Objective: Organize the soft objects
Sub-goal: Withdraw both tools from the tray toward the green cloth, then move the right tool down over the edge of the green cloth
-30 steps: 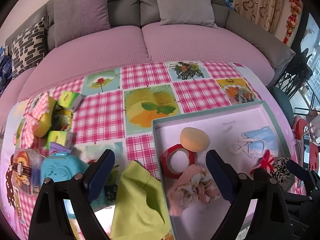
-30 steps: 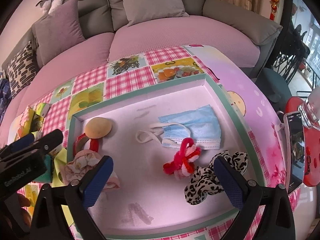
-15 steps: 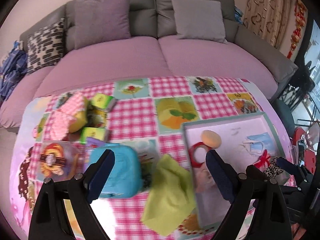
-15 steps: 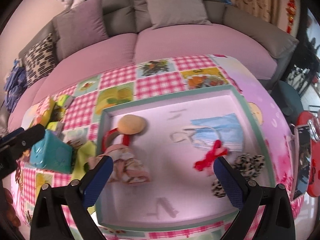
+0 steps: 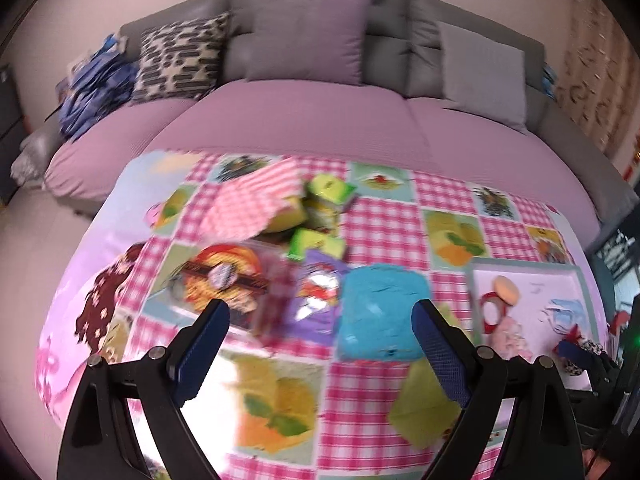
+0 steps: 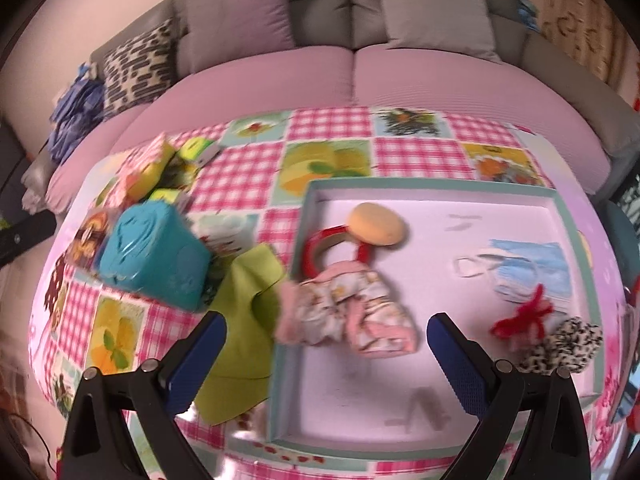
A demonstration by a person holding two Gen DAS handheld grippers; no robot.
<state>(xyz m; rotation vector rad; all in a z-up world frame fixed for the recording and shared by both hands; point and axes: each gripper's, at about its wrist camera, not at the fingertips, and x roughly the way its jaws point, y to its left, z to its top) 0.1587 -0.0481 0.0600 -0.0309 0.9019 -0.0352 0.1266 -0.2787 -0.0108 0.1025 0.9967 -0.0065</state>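
Pink-and-white gingham tablecloth [image 6: 236, 176] with fruit panels covers the table in front of a mauve sofa [image 6: 360, 76]. On it sits a shallow tray with a teal rim [image 6: 432, 184] and a pale pink floor. Inside the tray lie a floral pink cloth bundle [image 6: 352, 316], whose fuzzy end hangs over the tray's left wall, a peach oval sponge [image 6: 376, 224] resting on a red tape ring [image 6: 320, 248], a blue face mask [image 6: 524, 272], a red yarn bow [image 6: 524, 316] and a black-and-white spotted scrunchie [image 6: 560, 348]. Just outside the left wall a lime-green cloth [image 6: 244, 320] lies flat on the tablecloth, beside a turquoise plastic box [image 6: 156, 256]. Farther left is a heap of small yellow-green packets [image 5: 324, 212] and a pink checked pouch [image 5: 252, 200].

Both tools are released and hold nothing. The right gripper [image 6: 326, 356] hovers with its jaws spread wide over the cloth bundle. The left gripper [image 5: 320, 352] hangs, jaws apart, over the table's cluttered left part, near the turquoise box; that view is blurred.
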